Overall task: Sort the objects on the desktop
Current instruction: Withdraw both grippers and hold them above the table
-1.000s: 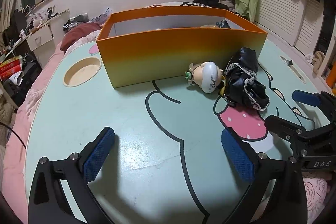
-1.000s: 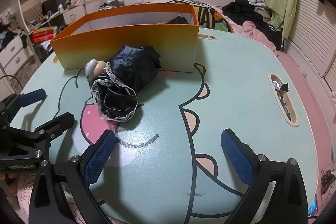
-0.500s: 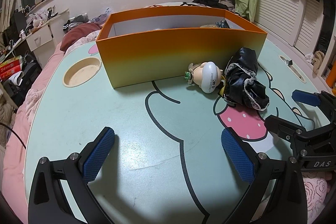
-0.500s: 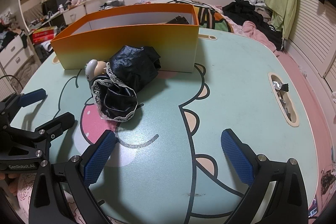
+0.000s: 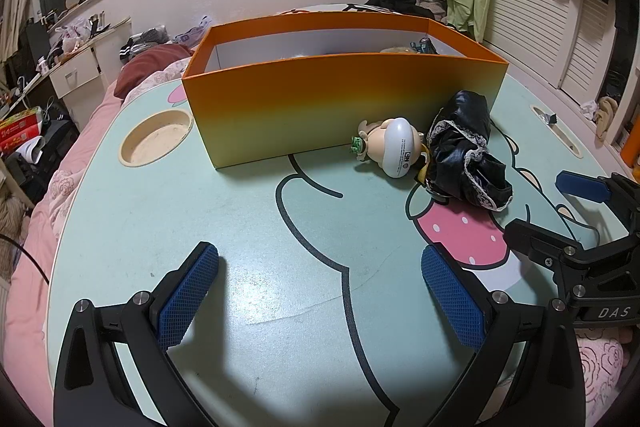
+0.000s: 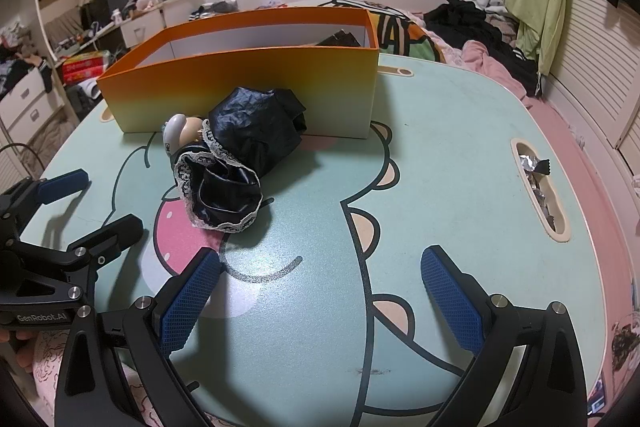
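Left wrist view: left gripper (image 5: 320, 283) fingers spread wide, holding nothing, low over the counter (image 5: 248, 219); doll (image 5: 390, 147) and black lace cloth (image 5: 466, 155) lie touching, just near of the orange box (image 5: 340, 107), right of centre. Right wrist view: right gripper (image 6: 320, 287) fingers spread too, empty; cloth (image 6: 240, 155) far-left of it, doll (image 6: 180, 133) behind, against the box (image 6: 248, 87).

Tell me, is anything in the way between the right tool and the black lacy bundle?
Nothing visible. Only bare table lies between the open right tool and the black lacy bundle, which lies beside the toy figure before the orange box.
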Available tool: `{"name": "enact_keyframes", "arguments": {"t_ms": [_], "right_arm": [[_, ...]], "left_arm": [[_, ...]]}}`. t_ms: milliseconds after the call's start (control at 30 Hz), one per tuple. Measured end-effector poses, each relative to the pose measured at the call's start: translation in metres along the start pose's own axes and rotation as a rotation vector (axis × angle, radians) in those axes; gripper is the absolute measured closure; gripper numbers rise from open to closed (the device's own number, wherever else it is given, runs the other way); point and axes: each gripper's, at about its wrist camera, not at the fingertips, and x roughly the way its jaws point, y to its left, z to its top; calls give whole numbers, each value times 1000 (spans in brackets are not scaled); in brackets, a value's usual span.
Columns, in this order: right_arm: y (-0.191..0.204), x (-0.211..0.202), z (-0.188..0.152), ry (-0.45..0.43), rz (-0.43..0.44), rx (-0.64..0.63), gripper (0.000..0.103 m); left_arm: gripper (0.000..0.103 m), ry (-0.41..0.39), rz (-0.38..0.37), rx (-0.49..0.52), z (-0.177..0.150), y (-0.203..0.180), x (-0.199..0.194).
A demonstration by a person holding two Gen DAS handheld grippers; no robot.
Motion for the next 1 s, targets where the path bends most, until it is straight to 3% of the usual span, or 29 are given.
{"name": "enact_keyframes", "arguments": {"t_ms": [1000], "right_arm": [[-1,-3,-3,-25,29,35,2]], "left_arm": [[2,0,-2,0,1,1,0]]}}
